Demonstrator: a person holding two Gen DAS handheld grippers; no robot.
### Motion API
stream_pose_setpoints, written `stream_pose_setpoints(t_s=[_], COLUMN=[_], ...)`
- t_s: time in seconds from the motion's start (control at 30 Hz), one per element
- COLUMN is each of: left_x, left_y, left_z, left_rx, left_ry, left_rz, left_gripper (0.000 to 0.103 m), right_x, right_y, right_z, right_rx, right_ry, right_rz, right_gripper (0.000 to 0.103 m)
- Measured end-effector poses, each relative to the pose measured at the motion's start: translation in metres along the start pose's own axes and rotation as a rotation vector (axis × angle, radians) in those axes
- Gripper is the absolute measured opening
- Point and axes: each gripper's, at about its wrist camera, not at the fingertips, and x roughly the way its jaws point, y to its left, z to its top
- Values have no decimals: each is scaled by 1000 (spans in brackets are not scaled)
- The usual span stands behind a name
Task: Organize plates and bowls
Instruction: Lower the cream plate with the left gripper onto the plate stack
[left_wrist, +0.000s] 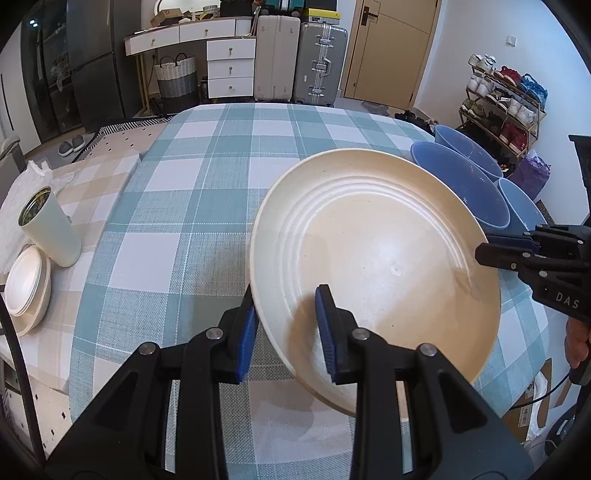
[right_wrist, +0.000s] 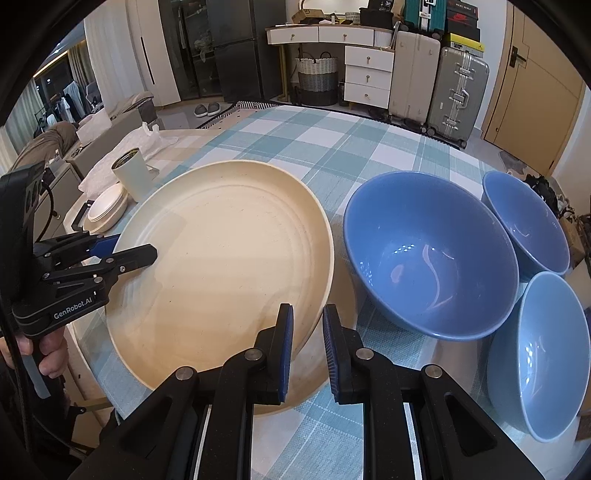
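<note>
The large round cream plate (left_wrist: 376, 258), matte and faintly speckled with concentric raised rings around a smooth centre, sits tilted above the teal-and-white checked woven tablecloth (left_wrist: 192, 206), gripped at two opposite points of its rim; the left gripper (left_wrist: 286, 334), black with ribbed blue pads, has its jaws drawn narrow across the near rim, one finger under the edge and one on the plate's face; the right gripper (right_wrist: 308, 349) likewise pinches the opposite rim, its jaws nearly together with the plate's edge between the blue pads; just beside the plate on the right stand three glossy blue bowls, deep and round, the large blue bowl (right_wrist: 430, 254) nearest, the far blue bowl (right_wrist: 526, 223) behind it and the near blue bowl (right_wrist: 541, 354) at the table's edge; well apart at the left, on a beige checked cloth (left_wrist: 92, 184), lies a stack of small cream dishes (left_wrist: 27, 284) next to a tall pale cylindrical tumbler (left_wrist: 50, 229); the left gripper's body reads "GenRobot.AI" in the right wrist view, and the right gripper's body shows the letters "DAS" in the left wrist view.
</note>
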Motion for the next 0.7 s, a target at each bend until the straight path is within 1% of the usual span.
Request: stream_pose_setpoints(t_s=[0.4, 0.7], left_x=[18, 27], left_y=[-3, -6], left_z=[-3, -5], left_rx=[14, 30], left_ry=[22, 20], left_rz=[1, 12], left_gripper=[26, 26], right_x=[7, 16], right_y=[-2, -2], right_z=[-12, -18], right_rx=[18, 24], right_ry=[16, 31], right_rz=[5, 0], right_gripper=[17, 17])
